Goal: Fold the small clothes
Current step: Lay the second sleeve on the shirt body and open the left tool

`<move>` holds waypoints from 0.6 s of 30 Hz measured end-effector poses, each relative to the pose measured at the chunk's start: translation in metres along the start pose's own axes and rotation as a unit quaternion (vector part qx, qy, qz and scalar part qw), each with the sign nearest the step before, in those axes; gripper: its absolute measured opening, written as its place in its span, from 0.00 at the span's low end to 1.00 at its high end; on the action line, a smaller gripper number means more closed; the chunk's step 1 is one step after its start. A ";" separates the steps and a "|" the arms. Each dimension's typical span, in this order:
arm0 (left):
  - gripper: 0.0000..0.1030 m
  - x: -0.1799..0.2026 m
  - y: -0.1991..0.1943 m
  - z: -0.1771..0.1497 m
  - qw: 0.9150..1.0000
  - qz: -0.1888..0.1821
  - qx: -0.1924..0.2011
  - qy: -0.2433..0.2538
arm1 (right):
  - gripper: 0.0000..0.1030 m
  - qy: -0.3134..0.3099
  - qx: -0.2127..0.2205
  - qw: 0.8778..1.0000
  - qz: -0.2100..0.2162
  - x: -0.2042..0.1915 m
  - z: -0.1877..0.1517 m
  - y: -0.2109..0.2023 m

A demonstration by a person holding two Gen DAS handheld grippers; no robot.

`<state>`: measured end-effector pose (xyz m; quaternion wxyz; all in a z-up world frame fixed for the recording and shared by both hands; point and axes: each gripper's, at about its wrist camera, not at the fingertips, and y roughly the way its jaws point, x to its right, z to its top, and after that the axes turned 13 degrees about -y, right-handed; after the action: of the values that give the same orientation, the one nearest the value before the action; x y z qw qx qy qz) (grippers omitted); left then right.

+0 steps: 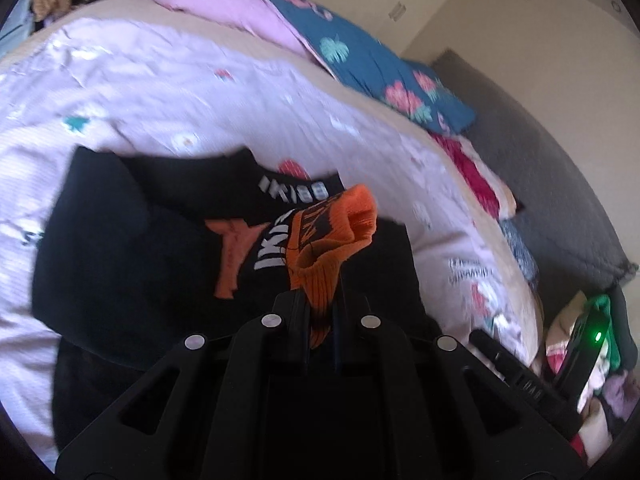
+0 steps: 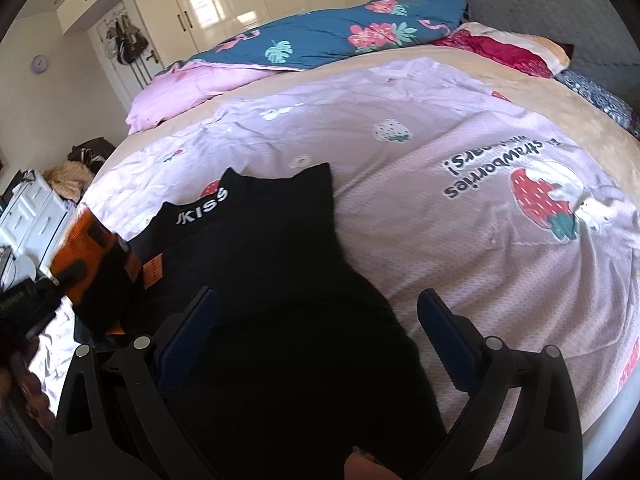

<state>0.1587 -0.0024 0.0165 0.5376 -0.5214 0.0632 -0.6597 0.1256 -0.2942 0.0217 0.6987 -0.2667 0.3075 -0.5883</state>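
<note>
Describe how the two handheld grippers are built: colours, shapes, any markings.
Both are matte black plastic. The left gripper has angled linkage arms with cut-out slots and four round silver pivot pins. The right gripper has the same black linkage and silver pins, and its jaws carry dark blue textured pads. A black device with a green light shows beside the left one.

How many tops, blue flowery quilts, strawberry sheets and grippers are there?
Tops: 1, black knitted top with white KISS letters, its orange ribbed cuff pinched in the left gripper
Blue flowered quilts: 1
Pale pink strawberry sheets: 1
Grippers: 2, the left gripper shut, the right gripper open
Total: 5
</note>
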 end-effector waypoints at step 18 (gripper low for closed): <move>0.62 -0.010 0.024 -0.030 0.995 -0.010 -0.087 0.053 | 0.96 -0.005 -0.023 1.000 0.015 -0.012 0.012 0.021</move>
<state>0.1503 -0.0190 -0.0181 0.4797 -0.5307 0.1440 -0.6837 0.1470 -0.2784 0.0155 0.7024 -0.2809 0.3213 -0.5697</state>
